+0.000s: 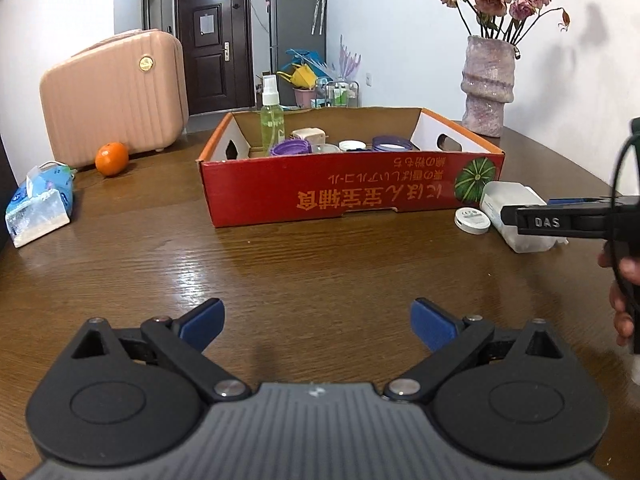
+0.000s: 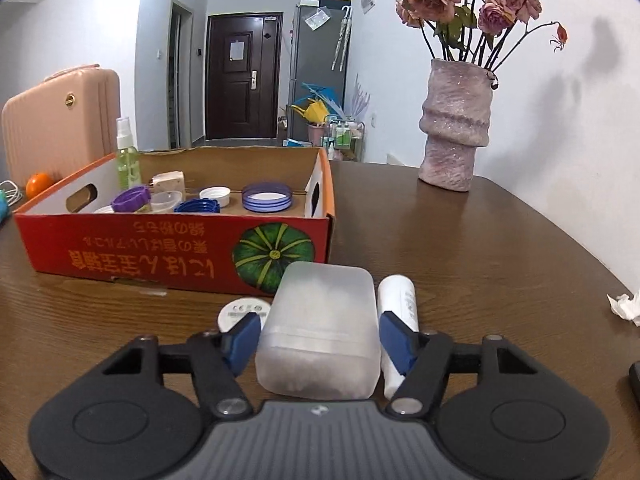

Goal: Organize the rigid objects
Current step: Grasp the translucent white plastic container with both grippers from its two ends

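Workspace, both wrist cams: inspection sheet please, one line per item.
Surface: wooden table, glossy, bare in the middle.
Job's things: frosted plastic box between the right gripper's fingers; white tube and round white tin beside it; red cardboard box holds lids, a spray bottle and a plug.
Clutter: orange, tissue pack, crumpled tissue, vase of dried roses.
Grippers: left gripper open, over bare table; right gripper straddles the frosted box, contact unclear.
Cables: black cable on the right gripper; white cord at far left.
Surroundings: pink suitcase, dark door, fridge.
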The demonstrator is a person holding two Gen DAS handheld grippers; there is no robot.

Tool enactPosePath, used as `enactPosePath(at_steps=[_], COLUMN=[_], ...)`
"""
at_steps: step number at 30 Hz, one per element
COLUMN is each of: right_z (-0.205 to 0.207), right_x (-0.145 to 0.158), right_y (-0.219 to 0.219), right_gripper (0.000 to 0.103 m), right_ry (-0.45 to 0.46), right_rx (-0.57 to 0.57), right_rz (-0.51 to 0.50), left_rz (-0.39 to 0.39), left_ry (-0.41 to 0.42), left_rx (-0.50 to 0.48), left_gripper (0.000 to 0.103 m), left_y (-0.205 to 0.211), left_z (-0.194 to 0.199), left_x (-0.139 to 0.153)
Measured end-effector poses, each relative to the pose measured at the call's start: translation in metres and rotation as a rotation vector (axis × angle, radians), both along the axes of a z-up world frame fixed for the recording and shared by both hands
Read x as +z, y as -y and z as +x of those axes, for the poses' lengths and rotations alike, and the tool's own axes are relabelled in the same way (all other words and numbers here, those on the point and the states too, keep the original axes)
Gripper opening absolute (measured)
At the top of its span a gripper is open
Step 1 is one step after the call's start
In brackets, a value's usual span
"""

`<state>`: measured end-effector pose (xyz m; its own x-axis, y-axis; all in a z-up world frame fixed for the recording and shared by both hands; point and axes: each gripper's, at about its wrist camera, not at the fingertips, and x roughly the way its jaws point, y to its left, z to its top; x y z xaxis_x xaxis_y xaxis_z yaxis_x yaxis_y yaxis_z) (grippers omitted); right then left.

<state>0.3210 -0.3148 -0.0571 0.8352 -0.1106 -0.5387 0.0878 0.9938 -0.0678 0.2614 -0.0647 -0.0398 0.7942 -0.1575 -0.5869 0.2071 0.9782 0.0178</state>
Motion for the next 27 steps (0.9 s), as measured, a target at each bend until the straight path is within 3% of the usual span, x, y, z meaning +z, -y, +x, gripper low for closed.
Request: enactPosePath(at_steps=[6, 8, 11, 13, 15, 17, 21, 24, 27], right_z=[-0.066, -0.098, -0.140, -0.155, -0.163, -0.164, -0.153, -0.151, -0.145], right_x=[0.001, 0.001, -0.002, -0.004, -0.006, -0.005, 0.006, 0.016, 0.019], right_y=[-0.015, -0.028, -0.057, -0.068, -0.071, -0.062, -0.032, -0.019, -0.020], right_gripper=[0.065, 0.065, 0.064, 0.071, 0.079, 0.079, 0.067, 0.059, 0.047], right_ry=[0.003, 0.012, 0.025, 0.015, 0.010, 0.007, -0.013, 0.013, 0.029], right_rx=[0.104, 0.212, 0.513, 0.591, 0.569, 0.507, 0.327, 0.322, 0.300], right_rz=[0.006, 0.026, -0.005, -0.058, -0.113, -0.107, 0.053, 0.170, 0.194], left_rz=[-0.012, -0.022, -0.058, -0.088, -0.095, -0.096, -0.126, -0.176, -0.257], left_ry=[0.012, 0.013, -0.016, -0.031, -0.030, -0.035, -0.069, -0.104, -0.167], left_rx=[0.002, 0.000, 0.000, -0.013, -0.026, -0.038, -0.072, -0.080, -0.068], left_gripper=[0.101, 0.102, 0.102, 0.102, 0.102, 0.100, 0.092, 0.085, 0.075], left_y=[-0.002, -0.003, -0.004, -0.007, -0.008, -0.007, -0.002, 0.000, -0.003], left_z=[-0.016, -0.022, -0.026, -0.031, -0.037, -0.039, -0.044, -0.043, -0.038], left_x=[0.007, 0.008, 0.010, 0.012, 0.013, 0.012, 0.010, 0.008, 0.005])
